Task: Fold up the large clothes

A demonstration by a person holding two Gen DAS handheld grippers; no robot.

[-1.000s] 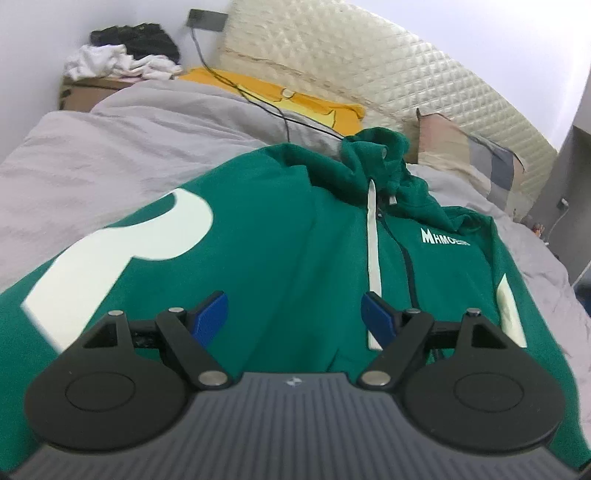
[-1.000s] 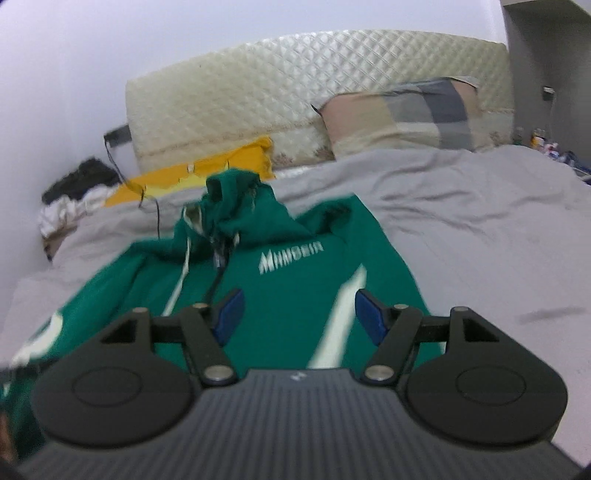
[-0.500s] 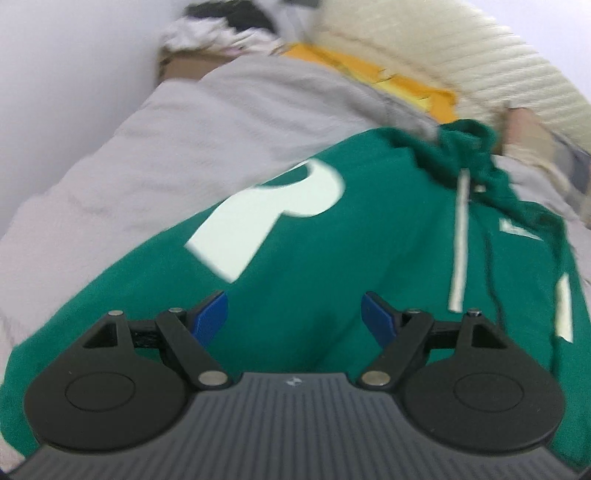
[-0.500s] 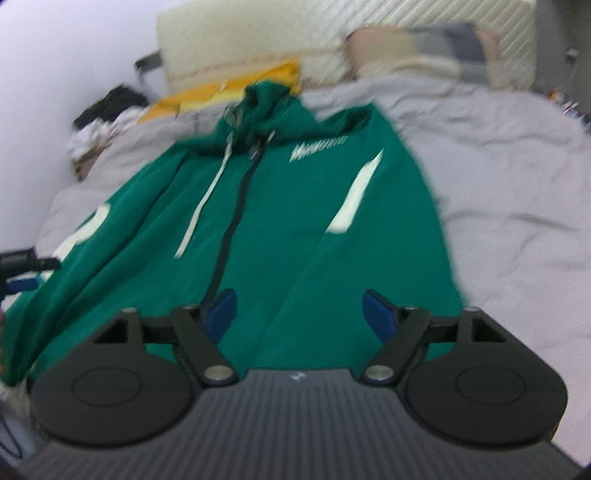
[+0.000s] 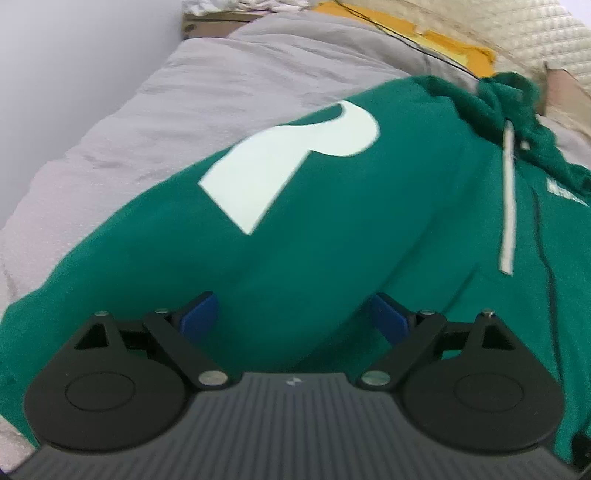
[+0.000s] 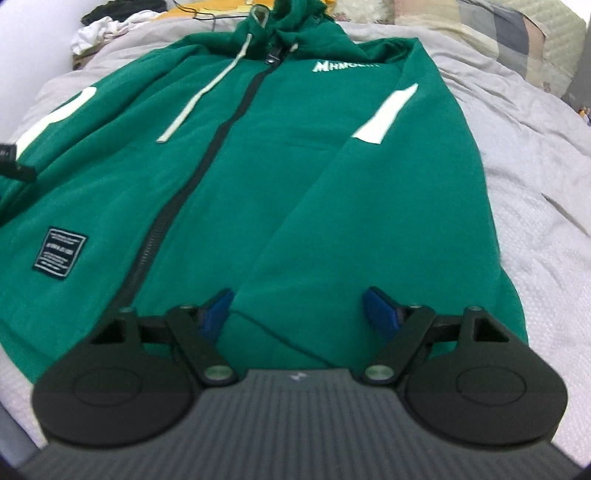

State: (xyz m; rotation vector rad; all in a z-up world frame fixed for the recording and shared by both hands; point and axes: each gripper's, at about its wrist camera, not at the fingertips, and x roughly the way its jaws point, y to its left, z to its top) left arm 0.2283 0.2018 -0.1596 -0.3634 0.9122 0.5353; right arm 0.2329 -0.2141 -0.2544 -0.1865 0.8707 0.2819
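Observation:
A green zip hoodie (image 6: pixel 280 177) with white markings lies spread face up on the grey bed, hood toward the headboard. In the left wrist view its left sleeve (image 5: pixel 295 229) with a big white numeral fills the frame. My left gripper (image 5: pixel 293 319) is open and empty, low over that sleeve. My right gripper (image 6: pixel 299 308) is open and empty, just above the hoodie's hem on its right side, near the sleeve cuff. The left gripper's edge shows at the far left of the right wrist view (image 6: pixel 9 162).
Grey bedspread (image 6: pixel 535 192) surrounds the hoodie. A yellow pillow (image 5: pixel 443 40) with a black cable, a patchwork pillow (image 6: pixel 498 40) and a quilted headboard (image 5: pixel 535 33) lie beyond. Loose clothes (image 6: pixel 110 22) are piled at the far left corner by the wall.
Both grippers have pulled back and dropped lower. The left swung left over the sleeve. The right moved down toward the hem. Both stayed open.

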